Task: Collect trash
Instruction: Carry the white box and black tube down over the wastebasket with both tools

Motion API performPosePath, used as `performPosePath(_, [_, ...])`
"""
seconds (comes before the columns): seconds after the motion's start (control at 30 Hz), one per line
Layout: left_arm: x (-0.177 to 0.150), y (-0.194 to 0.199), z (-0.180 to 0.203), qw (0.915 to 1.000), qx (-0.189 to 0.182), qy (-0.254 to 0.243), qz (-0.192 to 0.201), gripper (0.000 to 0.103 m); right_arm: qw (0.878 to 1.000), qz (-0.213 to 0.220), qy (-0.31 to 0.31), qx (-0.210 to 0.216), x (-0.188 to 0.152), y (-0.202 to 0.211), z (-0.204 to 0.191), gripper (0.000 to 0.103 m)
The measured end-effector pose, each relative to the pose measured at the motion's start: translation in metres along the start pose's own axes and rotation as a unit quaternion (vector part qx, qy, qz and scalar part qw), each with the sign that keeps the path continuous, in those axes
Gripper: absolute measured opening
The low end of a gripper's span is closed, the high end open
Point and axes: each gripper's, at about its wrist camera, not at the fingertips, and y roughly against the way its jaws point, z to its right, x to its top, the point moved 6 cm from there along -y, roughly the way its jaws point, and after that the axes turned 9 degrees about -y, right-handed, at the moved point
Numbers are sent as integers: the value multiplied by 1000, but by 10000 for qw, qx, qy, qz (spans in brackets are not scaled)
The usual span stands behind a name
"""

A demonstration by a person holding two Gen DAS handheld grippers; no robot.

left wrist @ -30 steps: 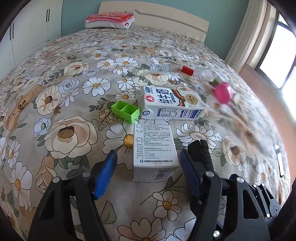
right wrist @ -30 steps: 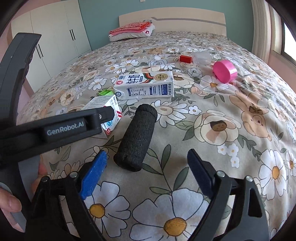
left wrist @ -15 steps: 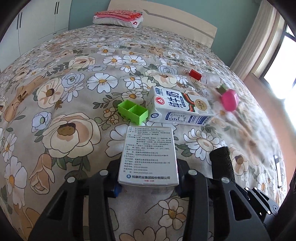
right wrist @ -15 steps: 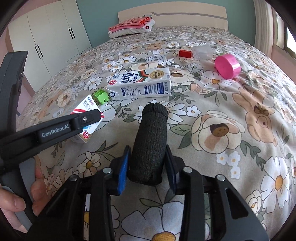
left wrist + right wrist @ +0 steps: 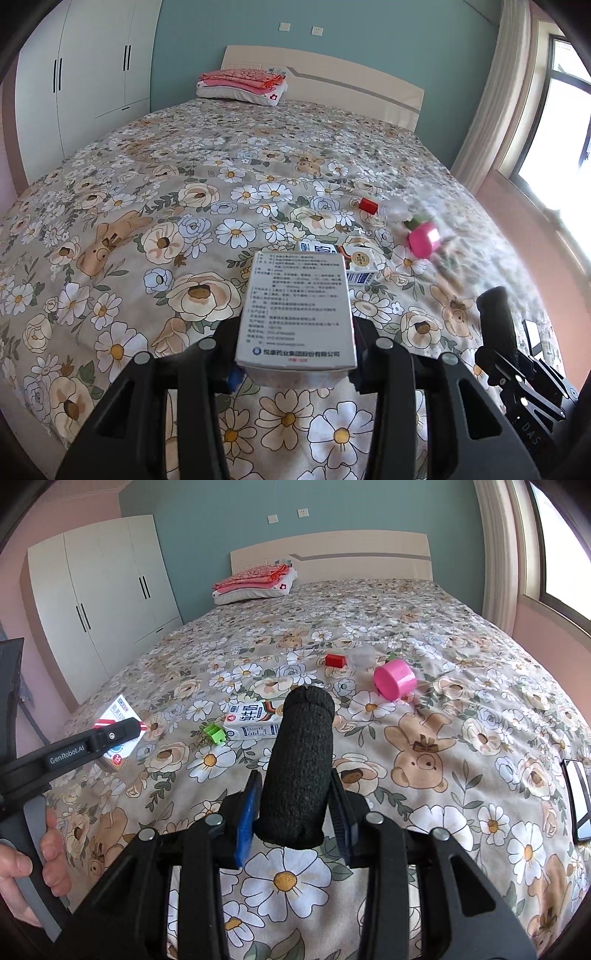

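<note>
The left gripper (image 5: 295,373) was clamped on a white medicine box (image 5: 297,314), its 2 jaws pressed against the box's long sides near the printed end, and the box was clear of the bed (image 5: 110,206), jutting forward over the floral bedspread. The right gripper (image 5: 293,819) was closed tightly on a black foam cylinder (image 5: 299,768), with its blue pads (image 5: 245,819) squeezing the lower part of the roll while the rounded far end tilted up and away from the camera; it too was off the cover. In the right wrist view the left gripper's black arm crossed the left edge, with the person's hand (image 5: 22,878) wrapped round its grey handle, and the box showed a red-and-white face there. Still lying on the bedspread were a milk carton (image 5: 255,720) on its side, a small green plastic tray (image 5: 214,734) touching its left end, a pink cup-shaped lid (image 5: 393,679) tipped on its side further back to the right, and a red cap (image 5: 335,660) just beside a crumpled clear plastic piece (image 5: 360,661). A dark phone-like slab (image 5: 578,797) rested at the right edge of the bed. Folded pink bedding (image 5: 242,83) sat on a pillow against the headboard (image 5: 332,81), and white wardrobes (image 5: 85,81) stood along the left wall.
</note>
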Motion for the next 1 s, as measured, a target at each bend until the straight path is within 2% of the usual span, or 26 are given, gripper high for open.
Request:
performPosePath(0.3, [2, 104, 16, 9978, 264, -283, 541, 44, 9989, 439, 181, 51, 4, 93, -8, 37])
performPosePath(0.7, [-23, 236, 45, 9885, 450, -688, 1268, 44, 9934, 1032, 476, 171, -10, 230, -15, 37])
performPosePath(0.87, [-40, 276, 58, 9856, 361, -866, 1405, 44, 9913, 1107, 643, 306, -21, 281, -11, 37])
performPosePath(1.0, [-58, 296, 64, 9842, 321, -1090, 1358, 44, 9918, 888, 709, 581, -36, 309, -6, 37])
